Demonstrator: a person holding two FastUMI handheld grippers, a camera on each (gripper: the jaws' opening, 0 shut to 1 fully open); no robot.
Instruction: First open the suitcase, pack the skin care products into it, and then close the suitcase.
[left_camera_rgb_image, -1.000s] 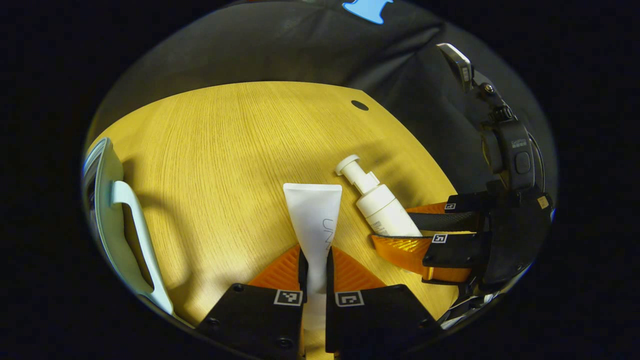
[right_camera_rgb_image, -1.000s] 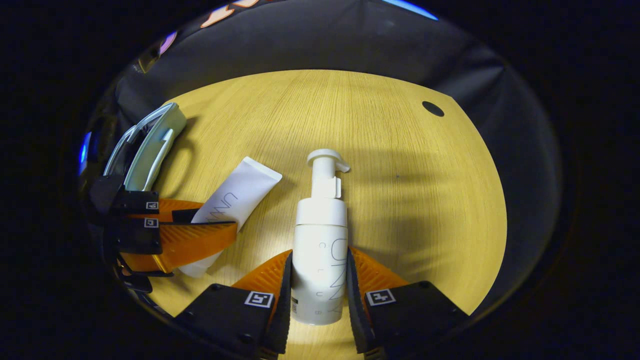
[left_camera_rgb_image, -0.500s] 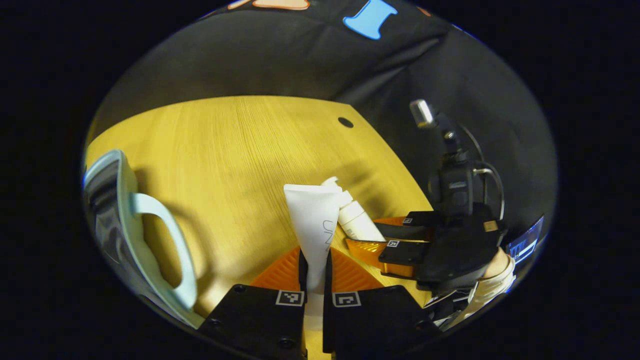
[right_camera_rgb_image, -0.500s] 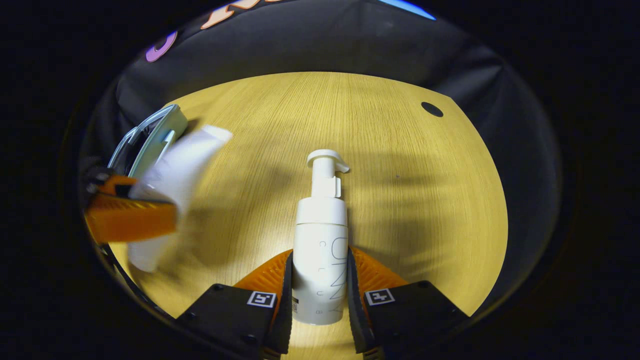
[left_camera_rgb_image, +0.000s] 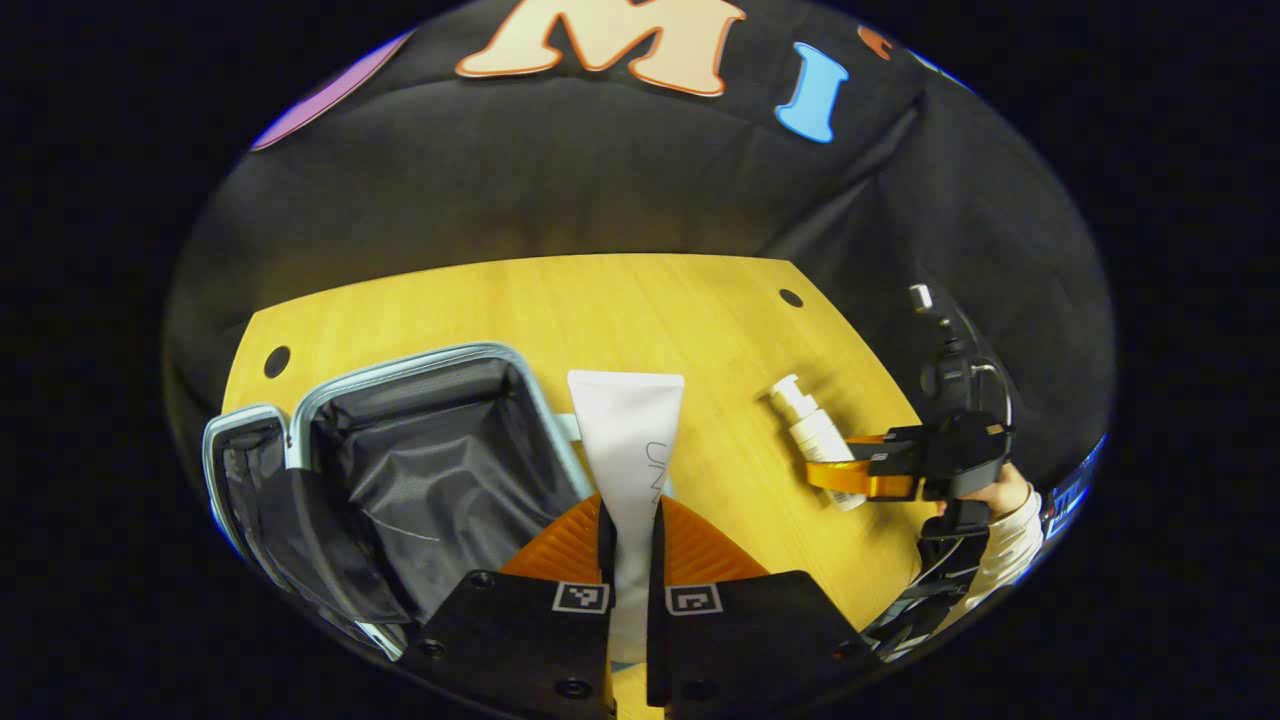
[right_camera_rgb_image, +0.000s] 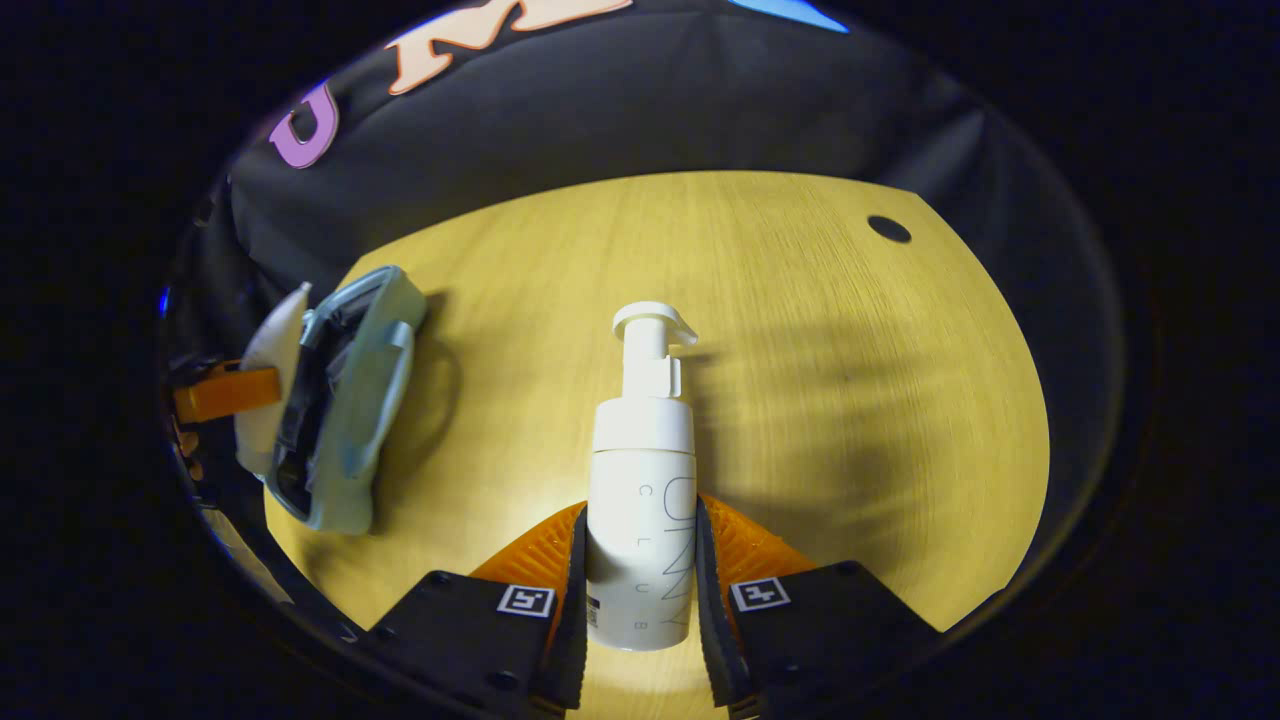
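Packing step: left gripper (left_camera_rgb_image: 632, 520) clamps the tube (left_camera_rgb_image: 628, 440) near the open suitcase (left_camera_rgb_image: 420, 470); right gripper (right_camera_rgb_image: 640, 570) pinches the pump bottle (right_camera_rgb_image: 642, 500) (lower each in next).

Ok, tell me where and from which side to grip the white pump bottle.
Grip the white pump bottle across its straight round body, coming from its base end along its length, as the right gripper does now with a finger on each side. The body is wide and even, so the fingers probably seat well there; the thin neck and pump head look likelier to slip or twist.
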